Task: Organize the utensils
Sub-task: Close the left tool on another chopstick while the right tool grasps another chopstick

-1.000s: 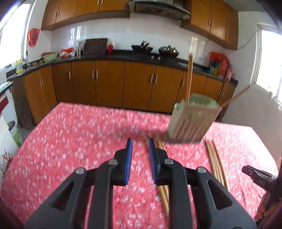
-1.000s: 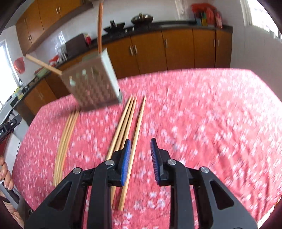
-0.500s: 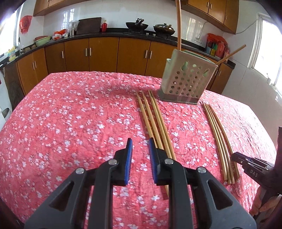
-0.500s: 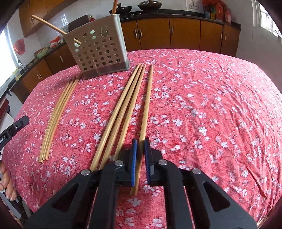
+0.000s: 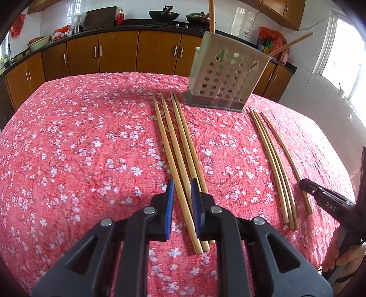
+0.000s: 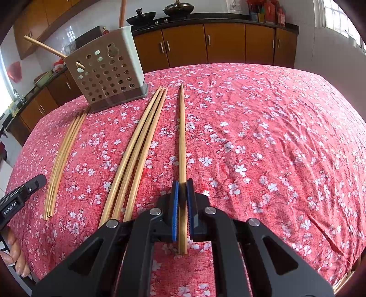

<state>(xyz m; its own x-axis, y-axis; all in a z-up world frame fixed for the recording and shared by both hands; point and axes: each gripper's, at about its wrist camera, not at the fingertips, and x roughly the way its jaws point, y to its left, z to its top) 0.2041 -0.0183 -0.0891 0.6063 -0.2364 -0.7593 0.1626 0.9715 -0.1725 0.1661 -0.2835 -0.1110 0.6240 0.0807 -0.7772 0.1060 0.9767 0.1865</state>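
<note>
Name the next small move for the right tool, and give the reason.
Probably lift it a little, keeping the grip. The right tool is shut on the lone chopstick, which lies flat on the floral cloth. Raising that end first would free it for the perforated holder, where two chopsticks already stand.

A home kitchen – wooden cabinets, wok on the dark counter, tiled wall
</note>
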